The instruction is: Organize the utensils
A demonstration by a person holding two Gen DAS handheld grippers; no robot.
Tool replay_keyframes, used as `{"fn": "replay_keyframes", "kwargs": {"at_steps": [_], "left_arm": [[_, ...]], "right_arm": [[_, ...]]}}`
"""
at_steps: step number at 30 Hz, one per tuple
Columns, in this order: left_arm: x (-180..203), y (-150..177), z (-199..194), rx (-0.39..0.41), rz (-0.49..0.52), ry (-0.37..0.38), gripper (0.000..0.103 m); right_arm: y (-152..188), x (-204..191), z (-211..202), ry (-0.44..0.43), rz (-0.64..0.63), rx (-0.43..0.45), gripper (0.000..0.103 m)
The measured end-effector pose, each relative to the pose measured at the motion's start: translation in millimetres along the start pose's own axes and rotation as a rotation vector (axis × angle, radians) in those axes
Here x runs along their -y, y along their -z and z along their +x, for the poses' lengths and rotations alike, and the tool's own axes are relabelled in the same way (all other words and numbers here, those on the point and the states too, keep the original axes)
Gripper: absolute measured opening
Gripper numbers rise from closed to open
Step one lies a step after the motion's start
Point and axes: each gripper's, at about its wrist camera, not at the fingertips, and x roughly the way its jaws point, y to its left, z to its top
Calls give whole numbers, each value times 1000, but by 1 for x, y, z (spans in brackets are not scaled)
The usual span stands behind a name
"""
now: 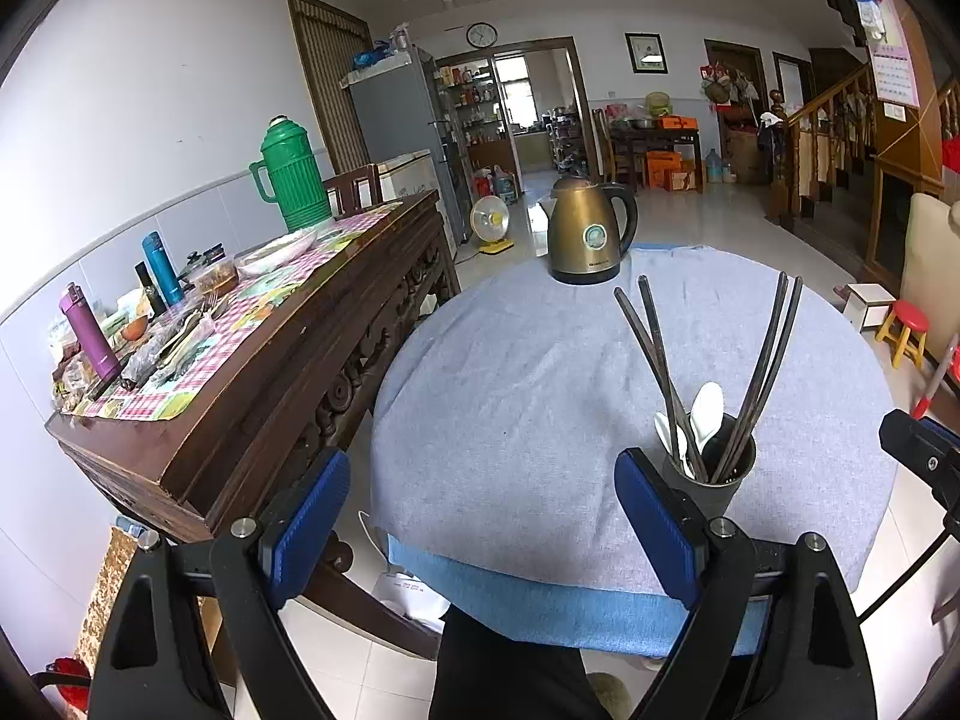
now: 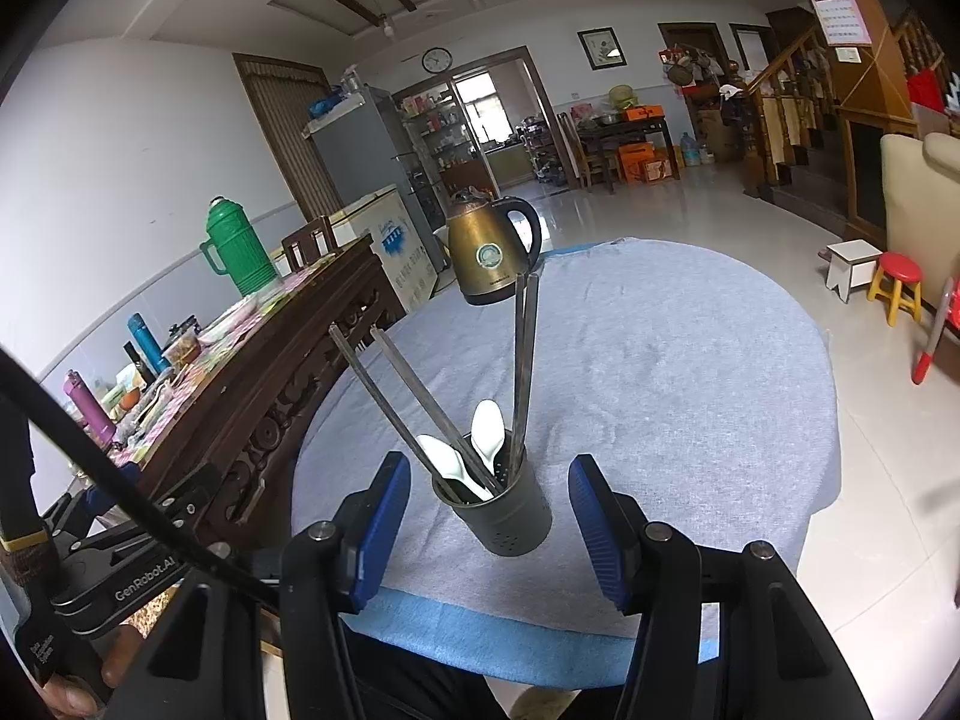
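Evidently done: chopsticks (image 2: 522, 354) and spoons (image 2: 487, 423) stood in the cup (image 2: 510, 519); my left gripper (image 1: 480, 525) and right gripper (image 2: 489, 531) gaped wide, holding nothing.

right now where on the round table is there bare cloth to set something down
Most of the grey cloth is bare: the wide stretch right of the utensil holder, and the middle between it and the kettle at the far edge. The patch left of the holder is free too. The side table is crowded.
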Motion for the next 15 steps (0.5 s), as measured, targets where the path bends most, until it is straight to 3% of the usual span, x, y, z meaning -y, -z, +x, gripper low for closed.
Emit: {"fn": "replay_keyframes", "kwargs": {"at_steps": [15], "left_arm": [[0,2,-2,7,9,23,90]], "right_arm": [[1,-1,2,-2,-8,-5,59]]}}
